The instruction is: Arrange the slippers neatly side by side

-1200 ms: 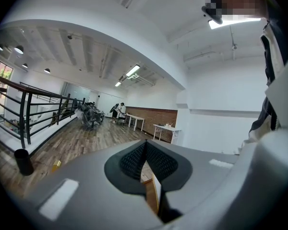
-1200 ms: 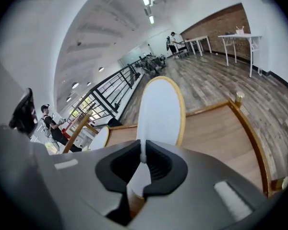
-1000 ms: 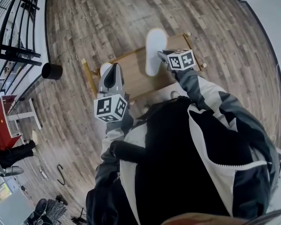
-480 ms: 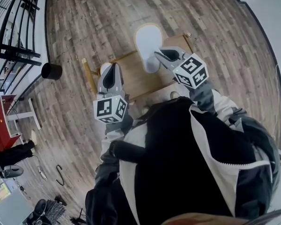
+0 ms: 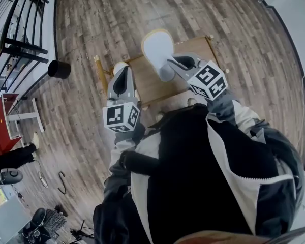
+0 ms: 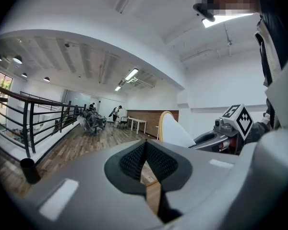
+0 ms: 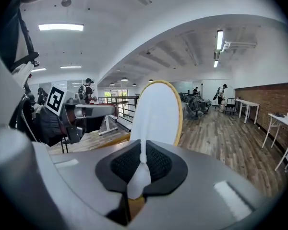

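A white slipper with a tan rim [image 5: 157, 47] hangs over the small wooden table [image 5: 152, 88]. My right gripper [image 5: 170, 62] is shut on its near edge. In the right gripper view the slipper [image 7: 156, 111] stands up from the shut jaws of that gripper [image 7: 141, 164], white fabric pinched between the pads. The left gripper view shows the same slipper [image 6: 175, 131] beside the right gripper [image 6: 216, 138]. My left gripper [image 5: 121, 72] is shut over the table's left corner, and its jaws [image 6: 144, 164] hold nothing. A second white slipper [image 5: 119, 65] peeks out past its tip, mostly hidden.
A black bin [image 5: 58, 69] stands on the wood floor left of the table. A dark railing [image 5: 20, 44] runs along the far left, with a red stand [image 5: 2, 128] below it. White desks [image 7: 283, 121] stand far off at the right.
The right gripper has lifted the white slipper off the table and rolled it, so the slipper now sits higher and further left. The left gripper has stayed put.
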